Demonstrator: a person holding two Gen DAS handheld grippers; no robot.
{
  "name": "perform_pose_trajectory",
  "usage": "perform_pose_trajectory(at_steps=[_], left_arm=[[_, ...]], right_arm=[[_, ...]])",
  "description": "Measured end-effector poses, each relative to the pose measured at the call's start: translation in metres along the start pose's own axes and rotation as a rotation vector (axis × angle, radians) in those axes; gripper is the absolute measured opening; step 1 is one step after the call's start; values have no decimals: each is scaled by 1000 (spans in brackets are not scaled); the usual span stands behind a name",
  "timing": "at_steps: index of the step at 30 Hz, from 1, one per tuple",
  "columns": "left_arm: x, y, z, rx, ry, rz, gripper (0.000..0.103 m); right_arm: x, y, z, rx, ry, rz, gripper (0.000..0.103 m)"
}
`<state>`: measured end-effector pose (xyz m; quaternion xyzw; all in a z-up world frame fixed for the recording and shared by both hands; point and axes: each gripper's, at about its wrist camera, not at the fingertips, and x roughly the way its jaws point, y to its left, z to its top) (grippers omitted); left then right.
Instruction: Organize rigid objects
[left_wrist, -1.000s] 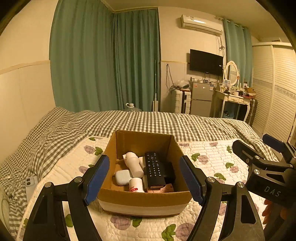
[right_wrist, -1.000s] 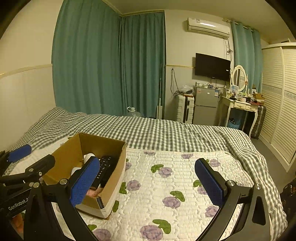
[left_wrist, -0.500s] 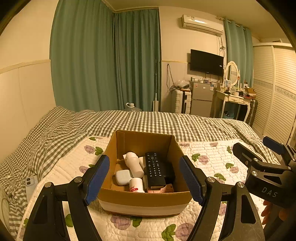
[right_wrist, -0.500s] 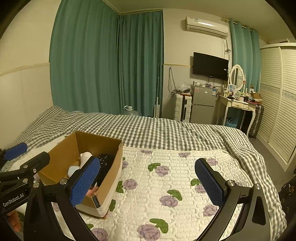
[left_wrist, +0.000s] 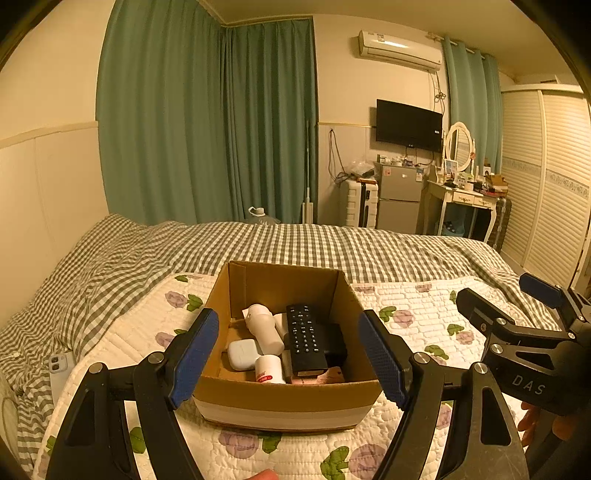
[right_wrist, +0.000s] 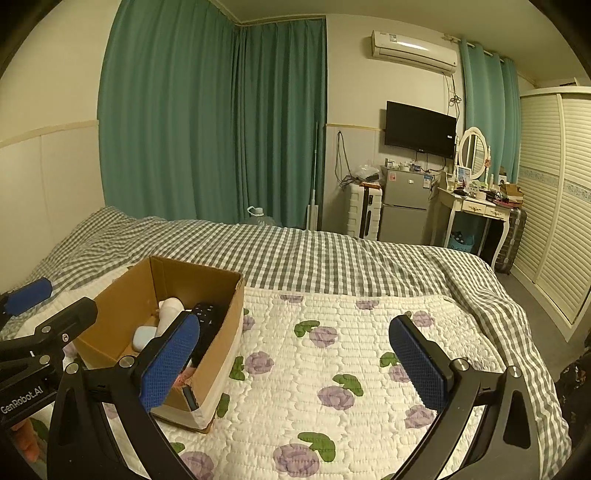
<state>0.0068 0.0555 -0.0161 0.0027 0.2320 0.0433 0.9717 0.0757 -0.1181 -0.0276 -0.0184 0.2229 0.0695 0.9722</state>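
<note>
An open brown cardboard box (left_wrist: 284, 400) sits on the white quilted bedspread with purple flowers (right_wrist: 332, 354), and the sorted items lie inside it: a black rectangular remote control (left_wrist: 304, 336), a white plastic bottle lying on its side (left_wrist: 264, 330), a white rounded earbud case (left_wrist: 242, 354) and a small white jar with red print (left_wrist: 269, 373). The left gripper (left_wrist: 288, 363) hangs just in front of the box with its blue-padded fingers (left_wrist: 194, 356) spread wide and nothing between them, framing the box much as it did a second ago. The right gripper (right_wrist: 295, 369) hovers over bare quilt to the right of the box, its blue pads (right_wrist: 419, 360) likewise wide apart and empty. Compared with a second ago the right wrist view has shifted slightly, so the box sits a little higher and nearer the left pad; the box's contents have not changed place. A white phone (left_wrist: 59, 369) lies on the grey checked blanket (left_wrist: 110, 266) at the left edge.
</note>
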Motion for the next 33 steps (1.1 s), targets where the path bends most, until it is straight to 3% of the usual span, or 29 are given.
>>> perform_pose_trajectory(at_steps=[33], left_arm=[[2, 5, -2, 1, 8, 10, 80]], right_arm=[[0, 1, 0, -4, 2, -1, 103]])
